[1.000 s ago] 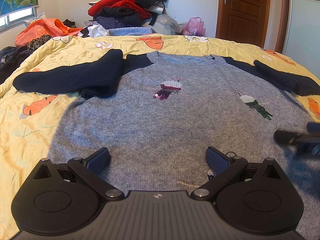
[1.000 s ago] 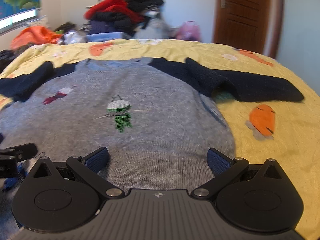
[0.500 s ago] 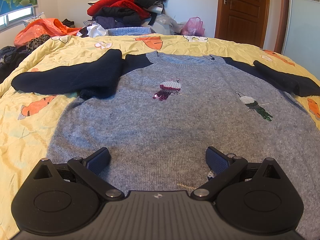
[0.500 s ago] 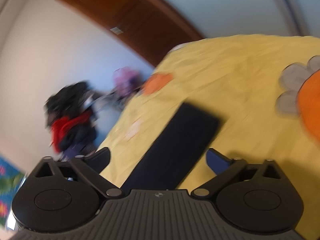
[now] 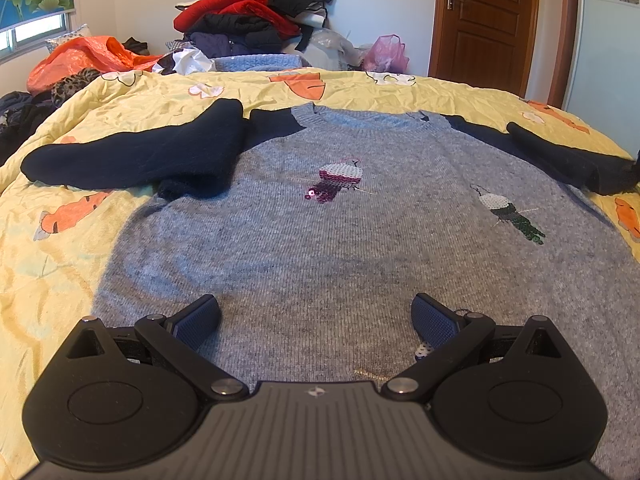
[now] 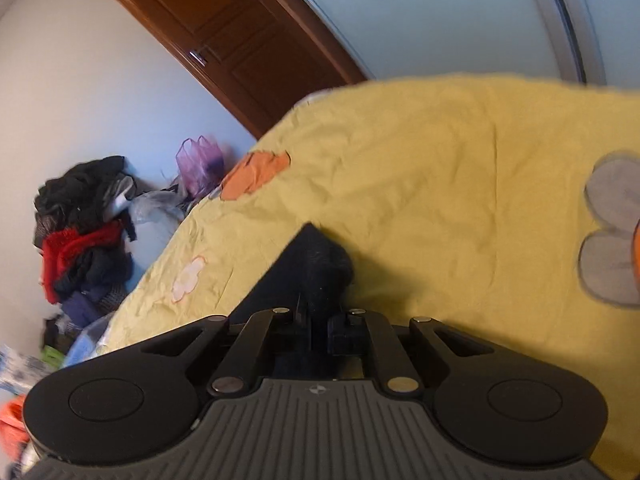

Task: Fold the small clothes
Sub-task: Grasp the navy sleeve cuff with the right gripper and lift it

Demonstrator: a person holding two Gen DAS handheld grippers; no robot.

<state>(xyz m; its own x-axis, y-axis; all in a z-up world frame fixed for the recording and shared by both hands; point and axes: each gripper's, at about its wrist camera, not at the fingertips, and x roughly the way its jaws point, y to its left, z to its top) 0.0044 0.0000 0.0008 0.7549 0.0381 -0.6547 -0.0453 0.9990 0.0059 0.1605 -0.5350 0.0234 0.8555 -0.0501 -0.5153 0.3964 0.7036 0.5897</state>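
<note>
The right claw [image 6: 318, 330], which a second earlier hung wide open over the lower part of the grey sweater [image 5: 360, 240], swung away to the navy sleeve [image 6: 308, 268] on the sweater's right side. Half a second ago its fingers were still spread on either side of that sleeve; they then closed together and pinched the sleeve's end against the yellow bedspread [image 6: 440, 180]. Its camera view tilted sharply as it went. The right claw also left the right edge of the left wrist view.
</note>
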